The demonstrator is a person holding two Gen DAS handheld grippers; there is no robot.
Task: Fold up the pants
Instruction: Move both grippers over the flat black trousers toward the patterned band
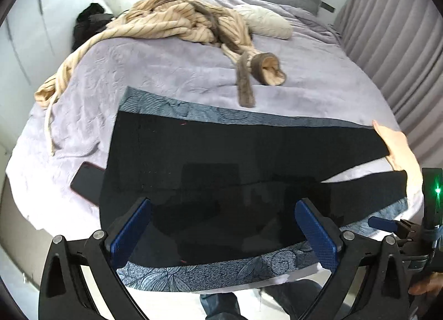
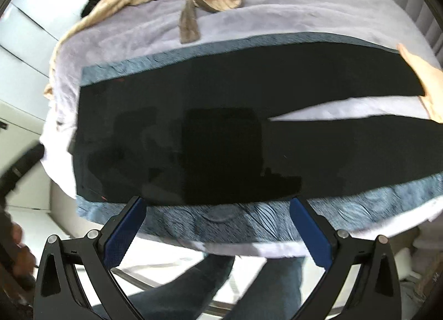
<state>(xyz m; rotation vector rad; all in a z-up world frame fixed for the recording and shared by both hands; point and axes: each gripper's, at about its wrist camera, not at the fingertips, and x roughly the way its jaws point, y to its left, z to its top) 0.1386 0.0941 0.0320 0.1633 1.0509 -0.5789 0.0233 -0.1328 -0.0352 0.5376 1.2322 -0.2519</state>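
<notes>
Black pants [image 1: 210, 159] with blue-grey patterned side stripes lie flat on the lilac bed, waist to the left, the two legs spread to the right; they also show in the right wrist view [image 2: 210, 126]. My left gripper [image 1: 223, 225] is open and empty, its blue pads above the near part of the pants. My right gripper [image 2: 218, 223] is open and empty, hovering over the near striped edge at the bed's front. A bare hand [image 1: 398, 148] rests on the leg ends at the right and also shows in the right wrist view [image 2: 426, 87].
A tan striped robe [image 1: 180, 23] with a brown belt lies bunched at the far side of the bed [image 1: 171, 70]. A dark phone [image 1: 87, 181] lies left of the waistband. Grey curtains [image 1: 393, 29] hang at the right. The person's jeans-clad legs [image 2: 210, 286] stand at the bed's front edge.
</notes>
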